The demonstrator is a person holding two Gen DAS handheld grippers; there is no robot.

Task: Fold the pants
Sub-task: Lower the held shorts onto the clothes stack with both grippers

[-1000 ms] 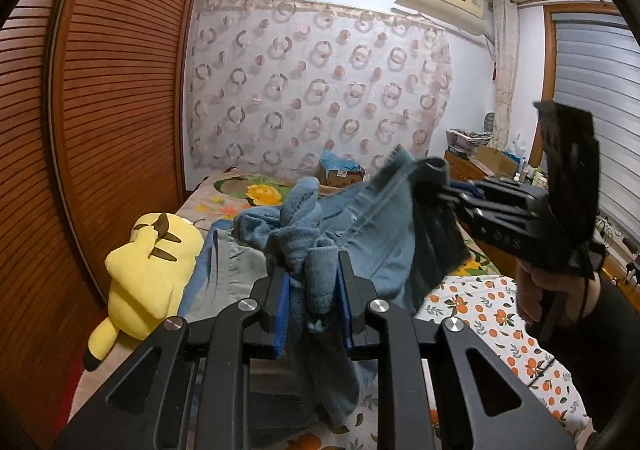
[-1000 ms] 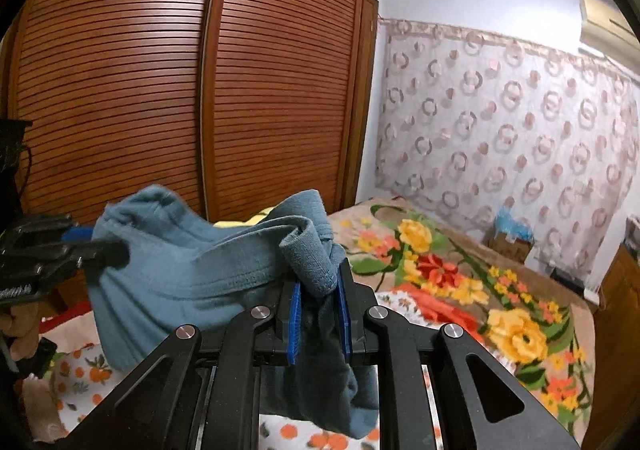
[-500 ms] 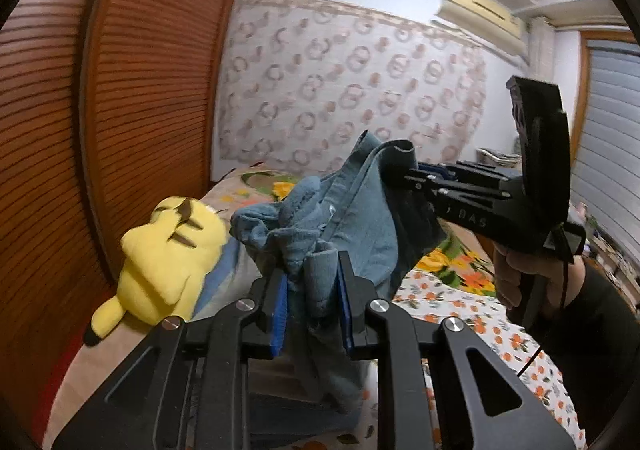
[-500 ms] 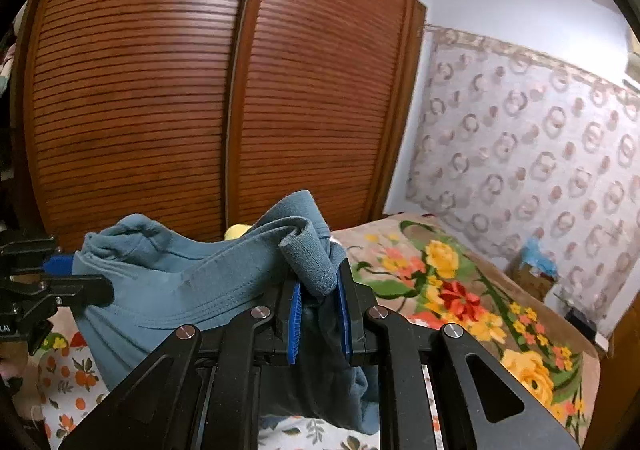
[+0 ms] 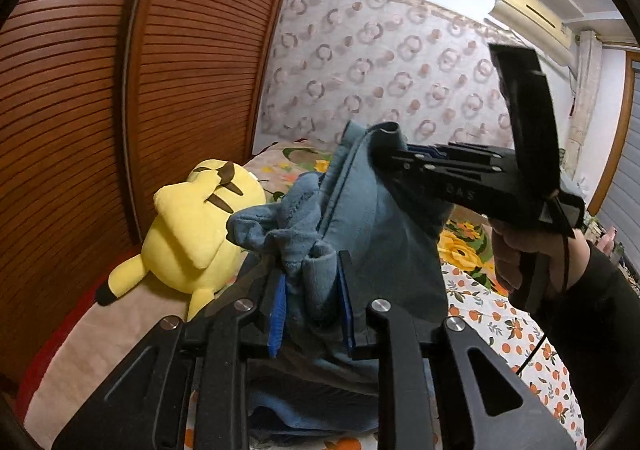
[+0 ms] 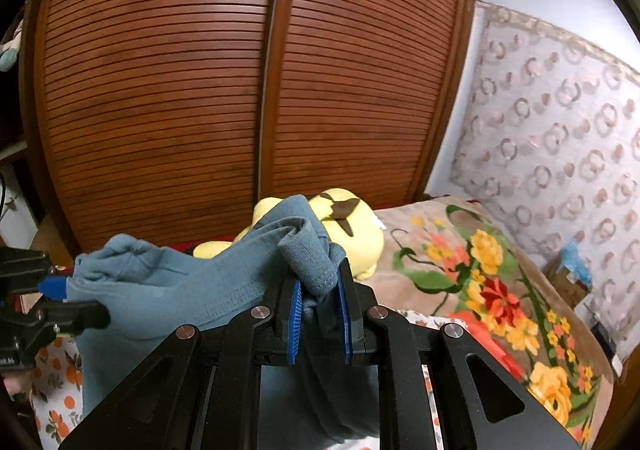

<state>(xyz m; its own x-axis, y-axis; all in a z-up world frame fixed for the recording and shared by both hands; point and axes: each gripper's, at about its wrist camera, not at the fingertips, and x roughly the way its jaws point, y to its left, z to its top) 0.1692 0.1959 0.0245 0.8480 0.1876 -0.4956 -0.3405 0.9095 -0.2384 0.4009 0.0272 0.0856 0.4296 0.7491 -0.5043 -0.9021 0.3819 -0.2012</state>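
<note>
- Bedroom: brown slatted wooden wardrobe doors point(image 6: 248, 90) behind, bed point(image 6: 460, 246) with floral blanket in front of them; ring-patterned curtain point(image 5: 380, 62) on the far wall.
- Left gripper point(image 5: 312, 314): blue-padded fingers point(image 5: 278, 314) clamped on a bunched fold of the soft blue-grey fleece pants point(image 5: 360, 234). Narrow gap, packed with cloth.
- Right gripper point(image 6: 319, 316): fingers point(image 6: 295, 318) pinched on a ribbed hem or band of the same pants point(image 6: 168, 290); cloth rolls over the fingertips.
- Pants are held up off the bed, stretched between both grippers, the rest hanging down toward the orange-print sheet point(image 5: 516, 334).
- In the left view the right gripper point(image 5: 394, 158) sits above and beyond the bed's near edge, person's right hand point(image 5: 520, 250) on its handle.
- Yellow plush toy point(image 5: 192, 234) with brown-tipped ears lies on the bed beside the wardrobe doors, behind the pants.
</note>
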